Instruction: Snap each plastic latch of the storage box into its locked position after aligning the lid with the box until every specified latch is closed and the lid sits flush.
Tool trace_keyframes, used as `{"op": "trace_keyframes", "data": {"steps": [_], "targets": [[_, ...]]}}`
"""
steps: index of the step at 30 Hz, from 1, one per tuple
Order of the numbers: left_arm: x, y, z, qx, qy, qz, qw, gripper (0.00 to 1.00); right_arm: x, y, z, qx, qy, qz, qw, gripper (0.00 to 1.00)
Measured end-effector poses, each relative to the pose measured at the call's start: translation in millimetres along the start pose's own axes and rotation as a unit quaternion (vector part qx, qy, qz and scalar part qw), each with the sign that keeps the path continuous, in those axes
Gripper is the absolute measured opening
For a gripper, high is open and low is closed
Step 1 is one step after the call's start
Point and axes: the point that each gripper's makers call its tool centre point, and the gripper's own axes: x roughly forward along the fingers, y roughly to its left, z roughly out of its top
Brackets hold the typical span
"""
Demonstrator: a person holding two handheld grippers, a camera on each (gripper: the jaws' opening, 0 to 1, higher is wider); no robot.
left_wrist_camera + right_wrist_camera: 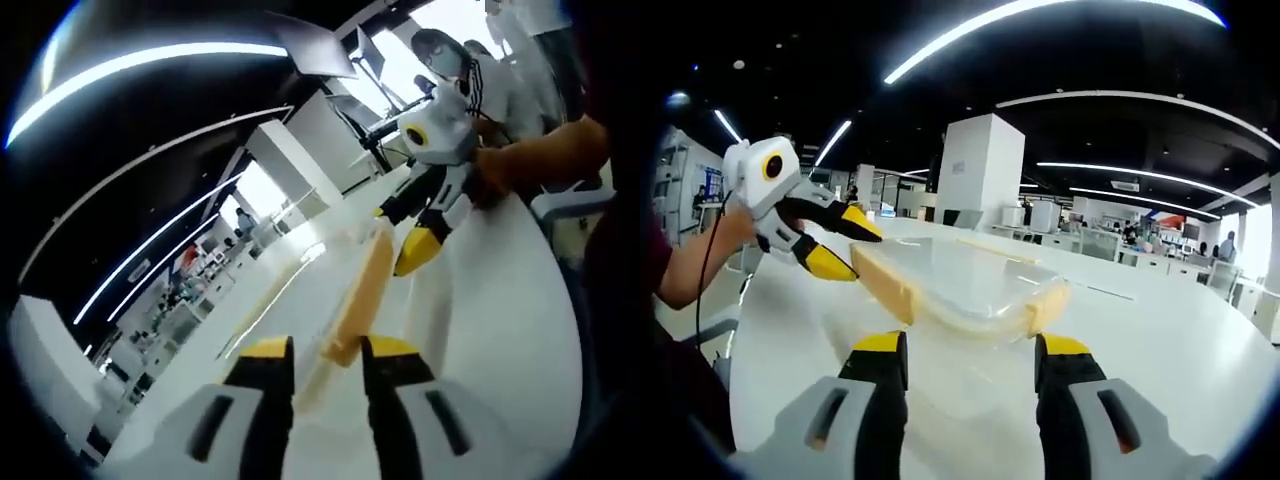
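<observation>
A clear storage box (pixel 960 285) with a transparent lid (pixel 955 270) and pale yellow latches sits on a white table (pixel 1160 340) in a large open office, directly ahead of the right gripper (pixel 970 355). In the right gripper view, that gripper's two yellow-tipped jaws stand wide apart and grip nothing, the box's near edge lying just beyond and between the tips. One yellow latch (pixel 1045 310) at the box's end sits just above the jaw on the view's right; the long yellow side latch (pixel 885 280) runs above the jaw on the view's left.

The left gripper (pixel 835 245) enters from the view's left, held by a hand (pixel 730 235). Its yellow tips are spread around the box's far corner, one above the lid and one against the yellow side; whether they press the plastic cannot be told.

In the left gripper view, the left gripper (pixel 325 355) shows its own jaws with a moderate gap. The box's yellow edge (pixel 355 300) descends between them and appears to reach the gap, though contact cannot be confirmed. Beyond the jaws, the right gripper (pixel 420 230) hangs over the far end of the box, jaws parted, held by a hand in an orange sleeve (pixel 545 150). Other people stand in the background beyond the table.
</observation>
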Motion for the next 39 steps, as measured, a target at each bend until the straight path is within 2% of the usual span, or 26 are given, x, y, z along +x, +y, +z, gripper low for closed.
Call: {"op": "trace_keyframes", "data": {"steps": [3, 6, 10, 12, 14, 15, 16, 18, 23, 26, 28, 31, 32, 36, 38, 39], "targets": [[-1.4, -3.3, 2.2, -0.021, -0.011, -0.003, 0.9997, 0.34, -0.3, 1.1, 0.0, -0.003, 0.001, 0.0, 1.0, 0.51], [-2.9, -1.9, 1.3, -0.03, -0.014, 0.002, 0.9995, 0.35, 1.2, -0.7, -0.9, -0.006, 0.003, -0.001, 1.0, 0.52], [-7.0, 12.1, -12.8, -0.041, 0.006, 0.035, 0.9985, 0.44, 2.1, 0.3, -1.5, -0.014, 0.007, -0.002, 0.9999, 0.53], [-7.7, 15.5, -16.9, -0.049, 0.004, 0.044, 0.9978, 0.54, 2.0, 0.4, -1.7, -0.016, 0.009, -0.003, 0.9998, 0.54], [-8.0, 15.6, -19.9, -0.056, 0.006, 0.046, 0.9973, 0.55, 2.0, 0.7, -1.5, -0.021, 0.009, -0.004, 0.9997, 0.56], [-7.9, 15.4, -21.2, -0.057, 0.006, 0.047, 0.9972, 0.55, 1.9, -0.1, 1.1, -0.032, 0.001, -0.009, 0.9995, 0.57], [-7.7, 16.2, -21.6, -0.059, 0.004, 0.051, 0.997, 0.56, 0.1, -0.6, 8.8, -0.049, -0.019, -0.019, 0.9984, 0.58], [-7.0, 17.5, -23.2, -0.066, 0.004, 0.056, 0.9962, 0.56, 0.4, -0.6, 10.6, -0.053, -0.022, -0.017, 0.9982, 0.6], [-0.7, 21.3, -27.6, -0.085, -0.005, 0.063, 0.9944, 0.61, 4.3, 3.6, 13.8, -0.076, -0.026, -0.014, 0.9967, 0.76], [2.8, 21.9, -32.0, -0.102, -0.008, 0.064, 0.9927, 0.67, 5.4, 4.9, 23.4, -0.1, -0.043, -0.008, 0.994, 0.85], [4.6, 22.5, -34.7, -0.107, -0.015, 0.064, 0.9921, 0.69, 5.2, 6.1, 29.4, -0.111, -0.054, -0.007, 0.9923, 0.85], [5.5, 22.6, -35.7, -0.112, -0.024, 0.065, 0.9914, 0.7, 12.4, 11.9, 28.7, -0.147, -0.024, 0.003, 0.9889, 0.85], [5.3, 22.8, -35.5, -0.115, -0.03, 0.065, 0.9908, 0.7, 17.0, 15.5, 27.8, -0.169, -0.002, 0.016, 0.9855, 0.85], [4.5, 23.5, -36.3, -0.123, -0.041, 0.065, 0.9895, 0.7, 28.9, 23.8, 26.0, -0.206, 0.053, 0.049, 0.9759, 0.83], [3.7, 22.6, -35.8, -0.131, -0.047, 0.063, 0.9883, 0.71, 34.8, 30.1, 21.7, -0.222, 0.088, 0.074, 0.9683, 0.82], [3.4, 21.6, -35.4, -0.133, -0.048, 0.062, 0.9881, 0.71, 37.8, 31.7, 15.1, -0.227, 0.117, 0.088, 0.9629, 0.82]]}}
